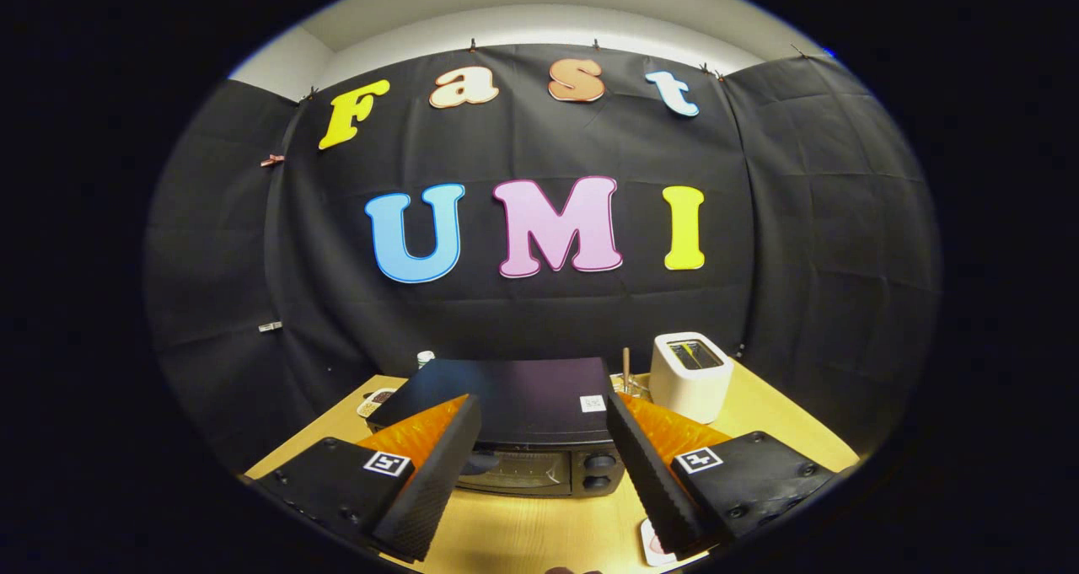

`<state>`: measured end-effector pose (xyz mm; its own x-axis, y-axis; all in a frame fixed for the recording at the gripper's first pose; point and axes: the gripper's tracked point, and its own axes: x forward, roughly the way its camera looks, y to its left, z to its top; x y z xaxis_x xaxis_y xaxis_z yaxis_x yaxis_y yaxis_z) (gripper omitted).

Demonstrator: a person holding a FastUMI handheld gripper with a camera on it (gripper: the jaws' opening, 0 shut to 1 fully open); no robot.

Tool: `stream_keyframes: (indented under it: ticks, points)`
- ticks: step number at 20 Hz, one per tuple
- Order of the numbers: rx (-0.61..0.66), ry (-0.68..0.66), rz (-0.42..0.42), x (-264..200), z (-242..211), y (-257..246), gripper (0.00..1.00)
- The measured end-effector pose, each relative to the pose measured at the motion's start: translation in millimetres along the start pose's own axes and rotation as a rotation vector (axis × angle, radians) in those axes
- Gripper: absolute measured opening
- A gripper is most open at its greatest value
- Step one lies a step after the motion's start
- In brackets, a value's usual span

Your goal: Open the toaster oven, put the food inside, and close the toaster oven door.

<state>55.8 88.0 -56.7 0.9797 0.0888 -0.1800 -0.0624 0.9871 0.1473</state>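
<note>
I saw the toaster oven (514, 405) was black with a small white sticker on its top and dark knobs. The toaster (690, 376) beside it was cream-white. The table (539, 532) was pale yellow wood. My gripper (544, 464), fingers spread apart, bore black-and-white square markers.
</note>
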Motion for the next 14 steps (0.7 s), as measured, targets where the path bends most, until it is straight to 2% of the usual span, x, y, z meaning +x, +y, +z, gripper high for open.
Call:
stream_keyframes:
  ticks: [9,14]
  points:
    - [-0.016,0.128,0.007,52.8,-57.5,52.9,0.97]
    - [-0.028,0.215,0.005,66.6,-96.9,71.0,0.97]
